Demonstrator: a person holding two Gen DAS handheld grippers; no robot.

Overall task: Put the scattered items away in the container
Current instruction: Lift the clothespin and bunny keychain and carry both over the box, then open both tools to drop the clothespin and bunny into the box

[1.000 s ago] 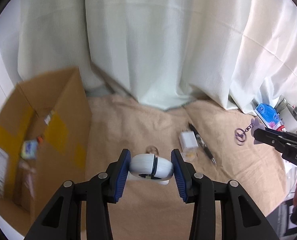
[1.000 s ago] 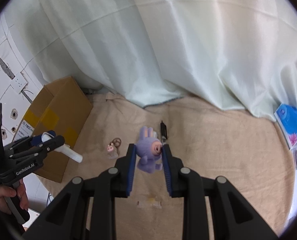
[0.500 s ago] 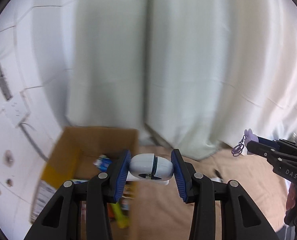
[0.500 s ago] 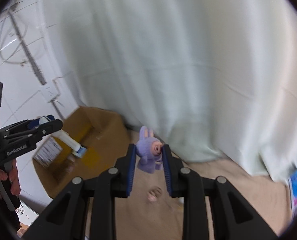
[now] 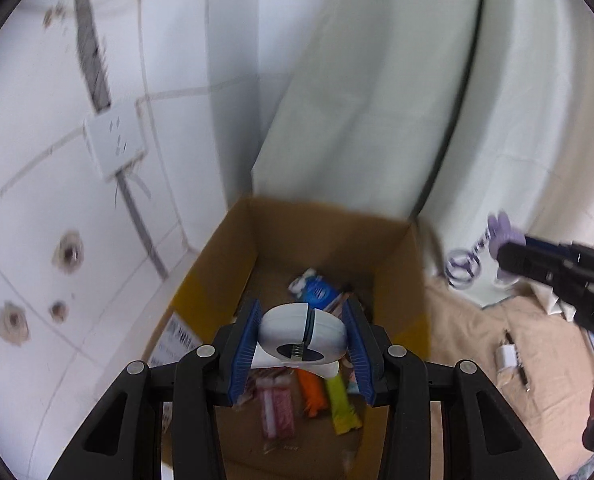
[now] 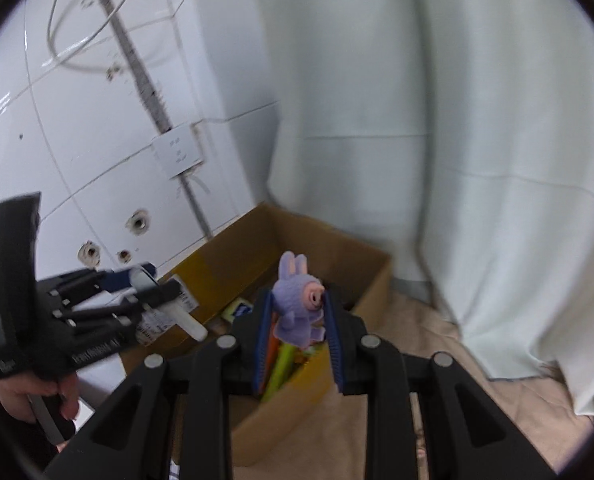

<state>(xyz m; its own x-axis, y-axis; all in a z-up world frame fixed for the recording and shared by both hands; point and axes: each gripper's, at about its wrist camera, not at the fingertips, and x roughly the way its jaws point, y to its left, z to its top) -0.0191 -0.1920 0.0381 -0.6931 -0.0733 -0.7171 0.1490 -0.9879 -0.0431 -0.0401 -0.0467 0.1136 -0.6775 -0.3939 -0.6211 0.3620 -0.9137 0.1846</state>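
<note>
over the open cardboard box (image 5: 329,236), the left gripper (image 5: 303,338) clamps a white clip (image 5: 303,334); beside it the right gripper (image 6: 297,322) pinches a purple bunny toy (image 6: 297,300).

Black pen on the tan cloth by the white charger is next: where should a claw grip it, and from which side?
Probably the pen at mid-barrel or a little nearer the camera, coming straight down from above and closing across its length. It lies flat on the cloth, long and thin, and the white charger sits close beside its far half.
</note>
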